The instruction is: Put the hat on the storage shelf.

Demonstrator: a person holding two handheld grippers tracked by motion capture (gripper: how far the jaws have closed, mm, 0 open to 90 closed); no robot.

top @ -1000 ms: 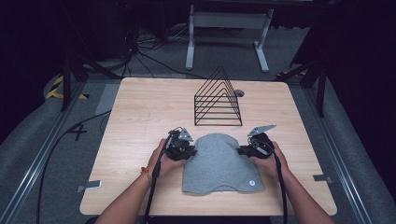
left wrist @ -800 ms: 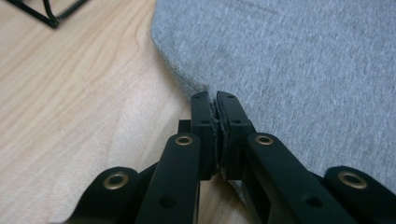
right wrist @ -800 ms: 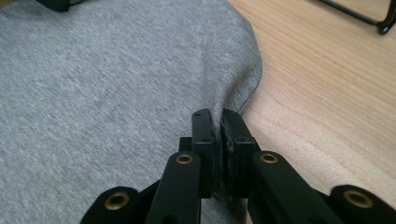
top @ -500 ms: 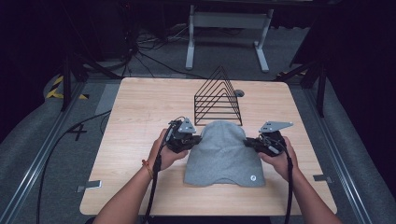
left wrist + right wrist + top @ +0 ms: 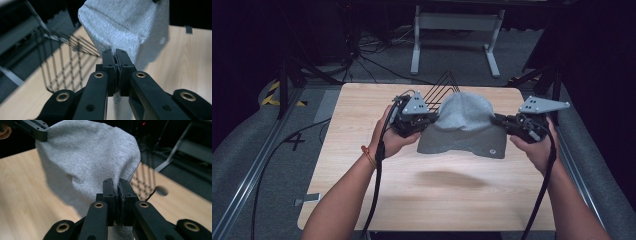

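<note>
In the high view, two forearms enter from the near edge of the wooden table (image 5: 362,200). A cable runs along each forearm up to the gripper in that hand. An orange band sits on the left wrist.

The left gripper (image 5: 428,120) is in the left hand (image 5: 389,137), above the middle of the table. Its jaws are closed tight on the left edge of a grey cloth (image 5: 462,125). In the left gripper view, the left gripper (image 5: 115,58) has a fold of the cloth (image 5: 125,25) pinched between the pads, with no gap visible.

The right gripper (image 5: 498,120) is in the right hand (image 5: 537,145), level with the left one. Its jaws are clamped on the right edge of the cloth. In the right gripper view, the right gripper (image 5: 118,187) has a thin layer of the cloth (image 5: 92,157) pressed flat between the pads.

The cloth hangs between the two grippers, clear of the table surface. Its upper part bulges into a rounded dome. Its lower hem hangs straight and carries a small round mark near the right corner. A soft shadow (image 5: 452,179) lies on the table below it, nearer the person.

Behind the cloth, a black wire rack (image 5: 446,85) with triangular frames stands on the far half of the table. The cloth covers part of it. Beyond the table, a white metal stand (image 5: 454,30) stands on the dark floor.
</note>
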